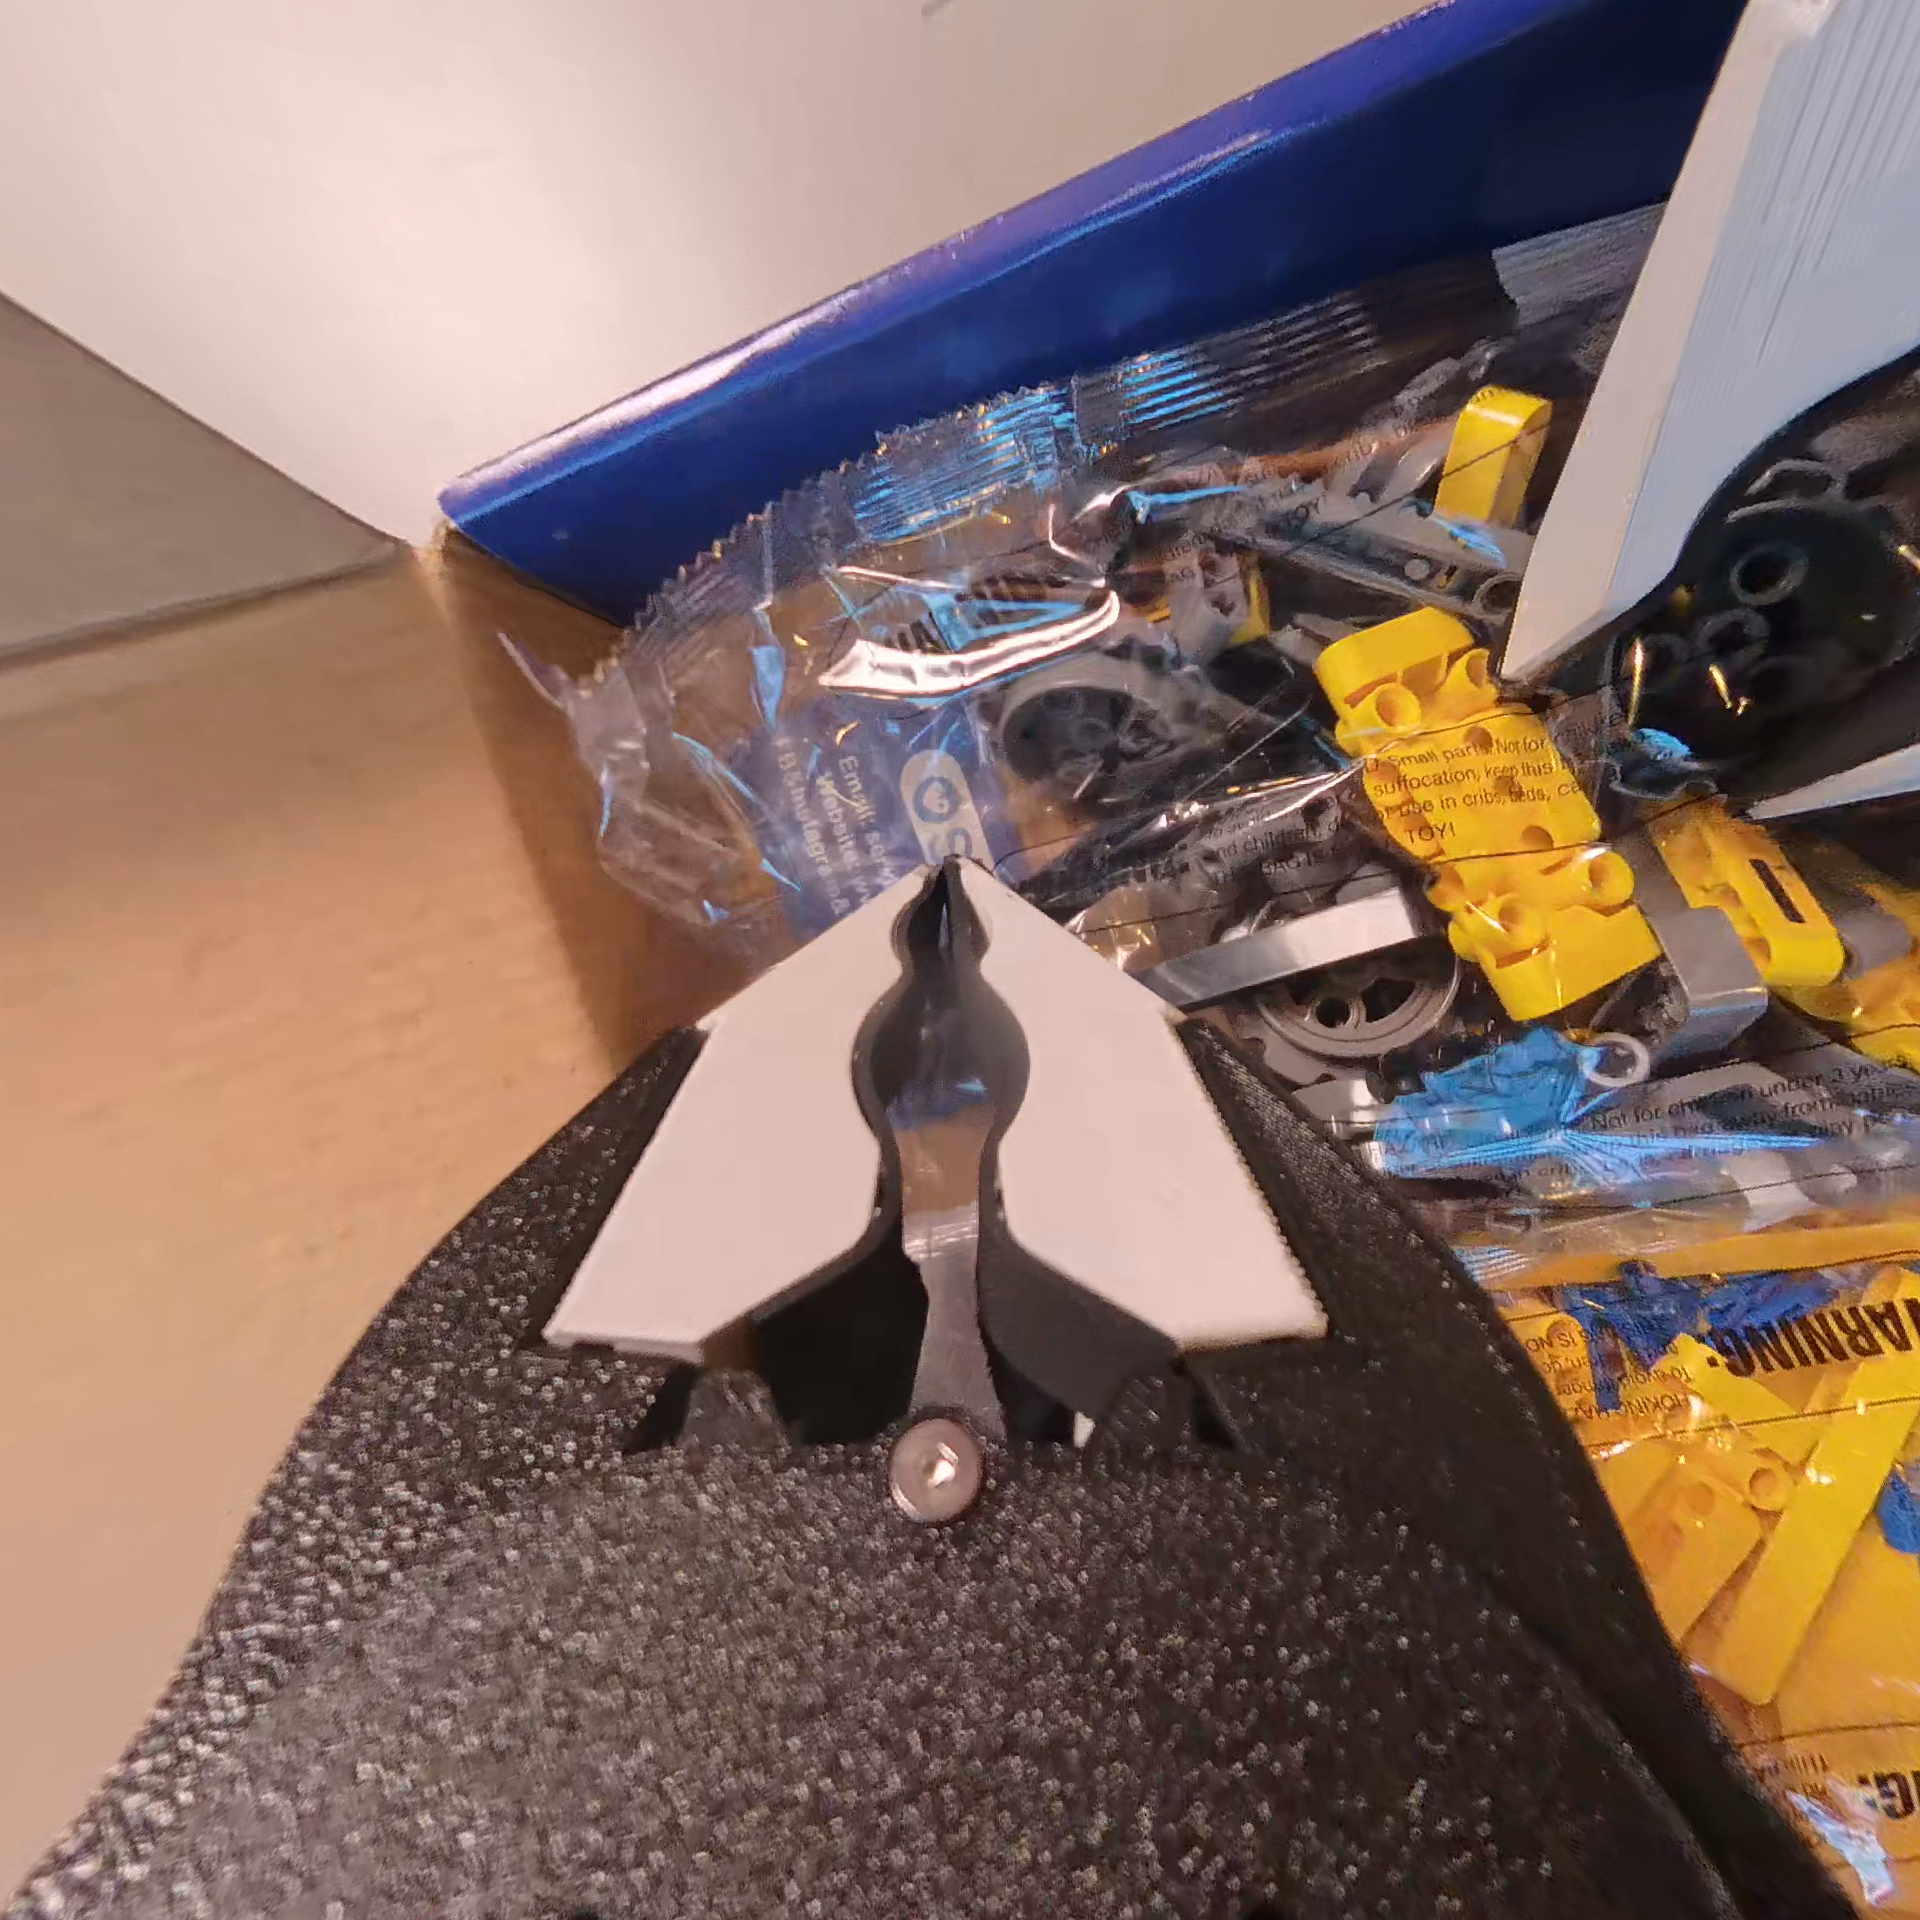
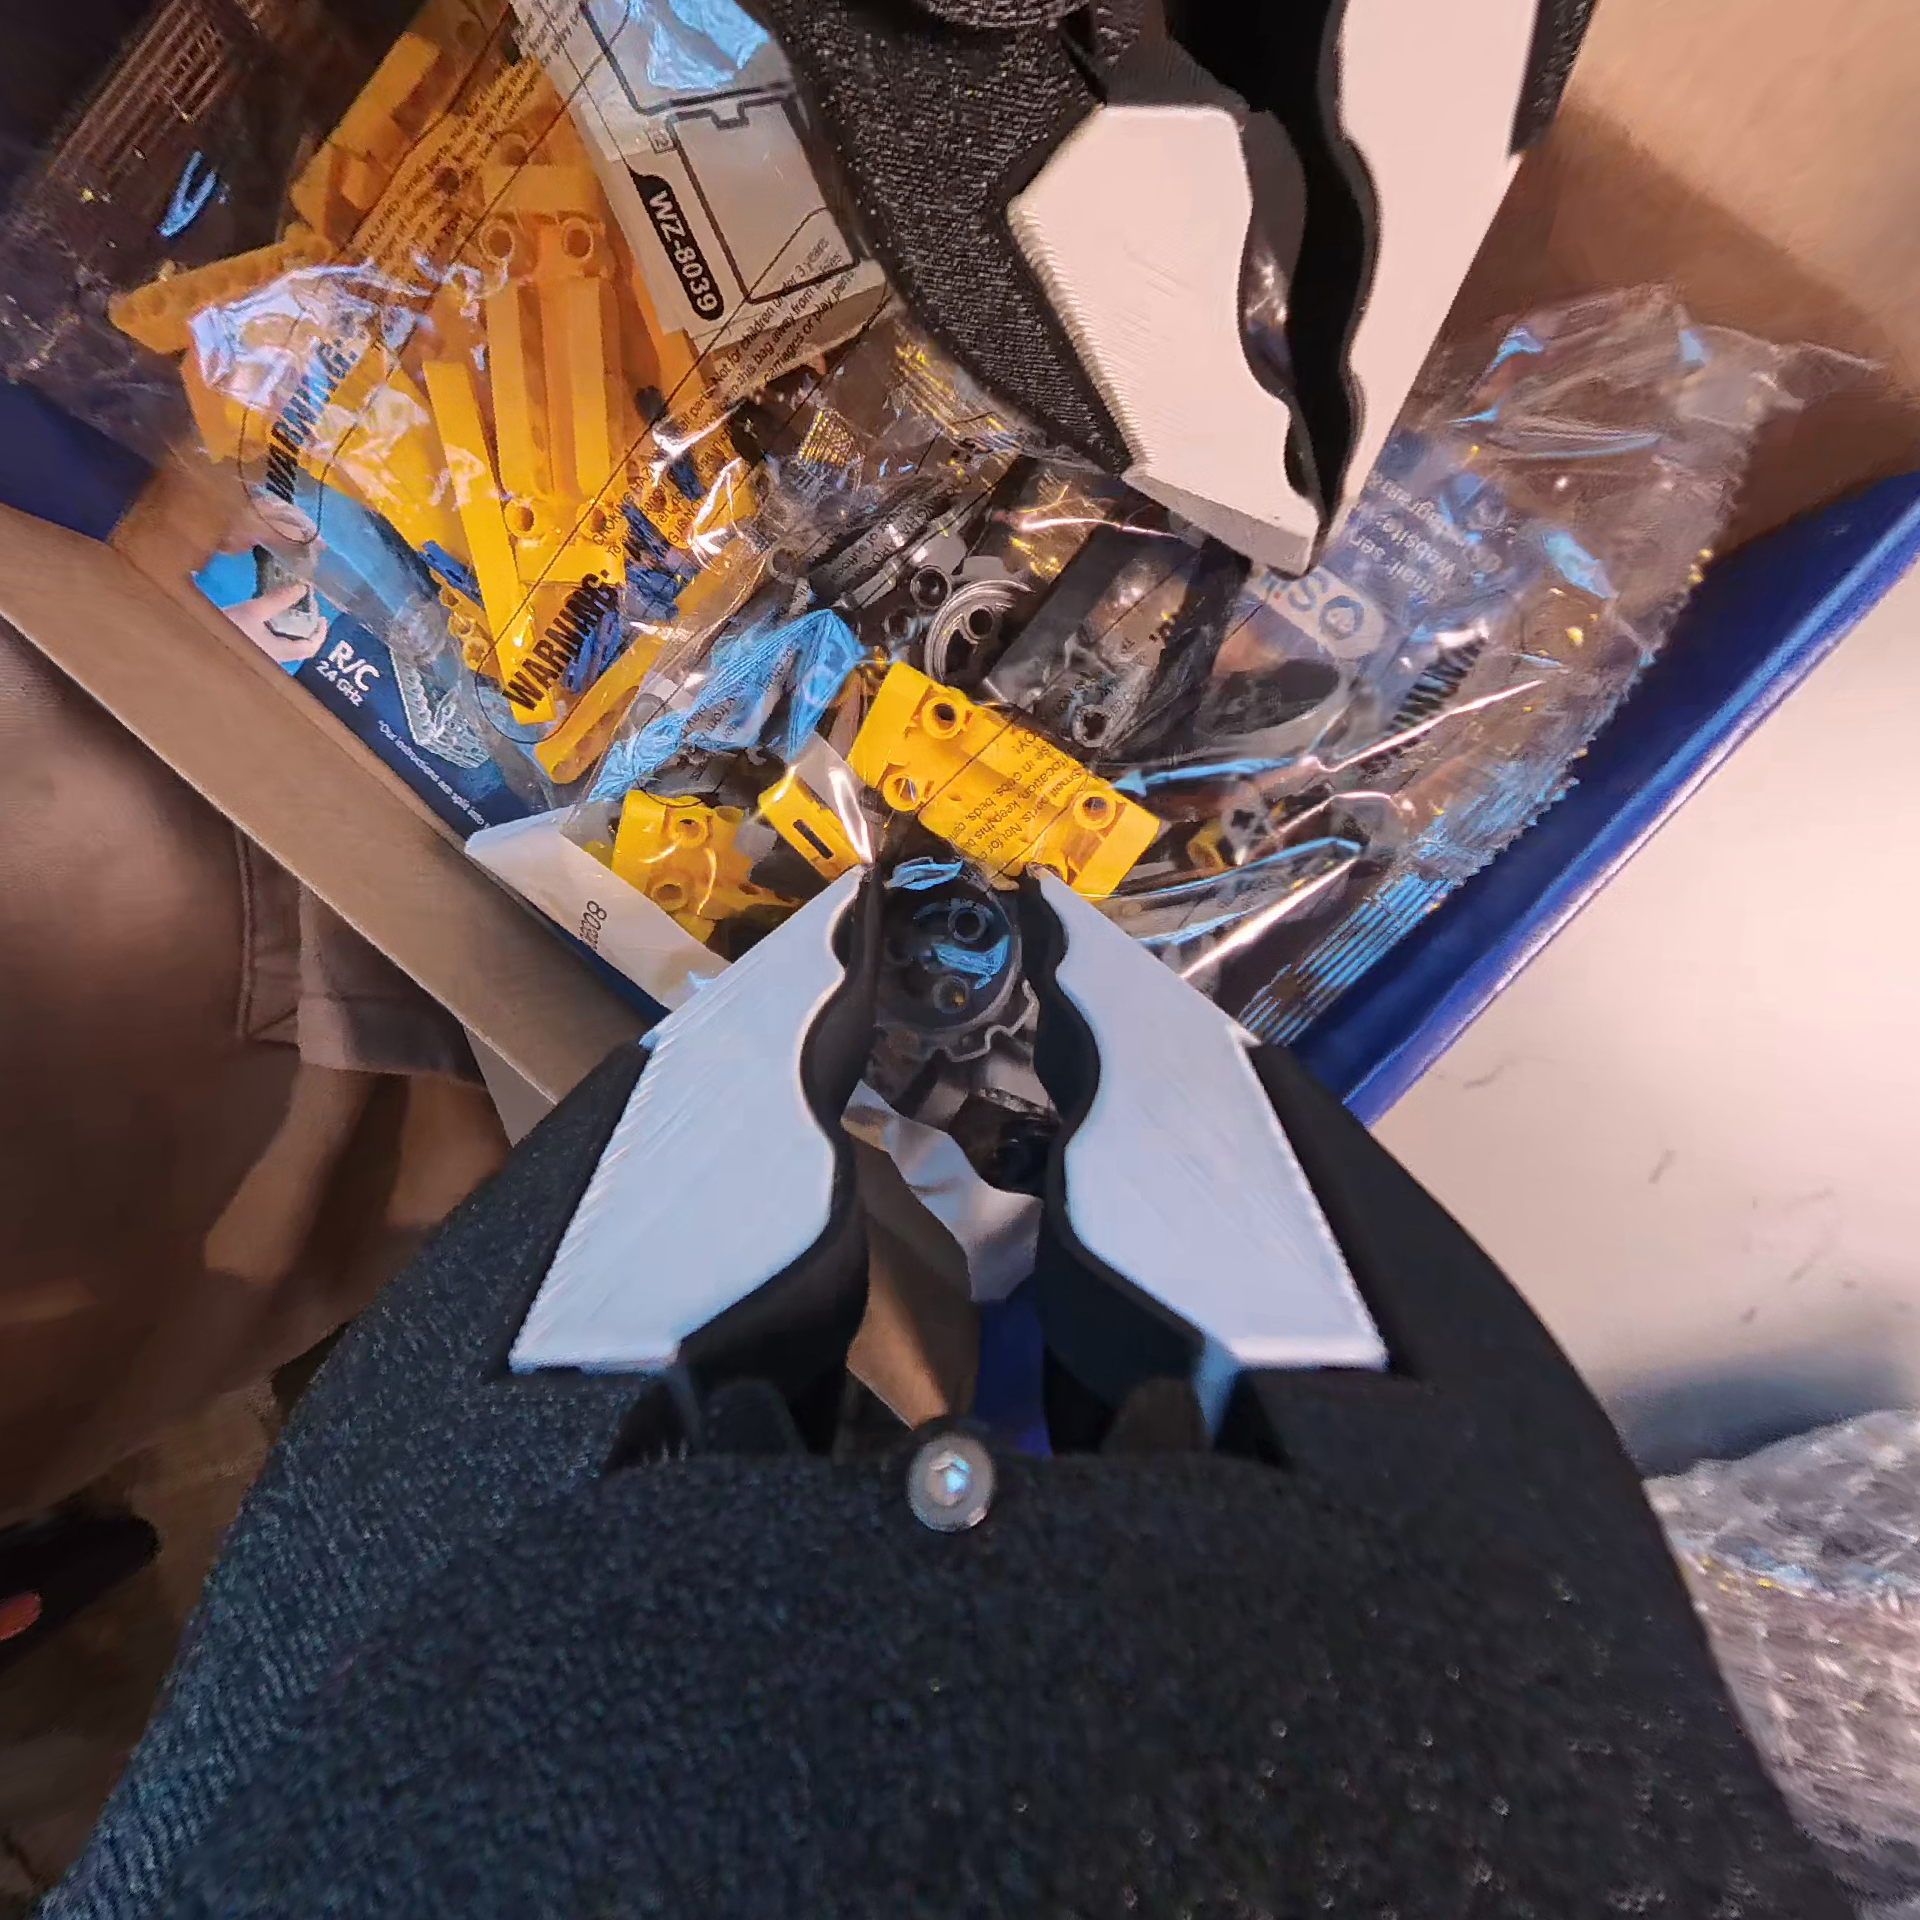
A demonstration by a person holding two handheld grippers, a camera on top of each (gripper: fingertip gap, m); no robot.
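Clear plastic bag [image 1: 1039,665] of grey and yellow building-toy parts lies in the blue cardboard box [image 1: 1039,312], pinched by both tools. Left gripper [image 1: 948,883] has its fingers shut on crinkly film near a serrated edge; right gripper [image 2: 951,894] holds film narrowly over a black wheel [image 2: 951,966]. Pinch film, not parts: it is slippery, thin, tear-prone.
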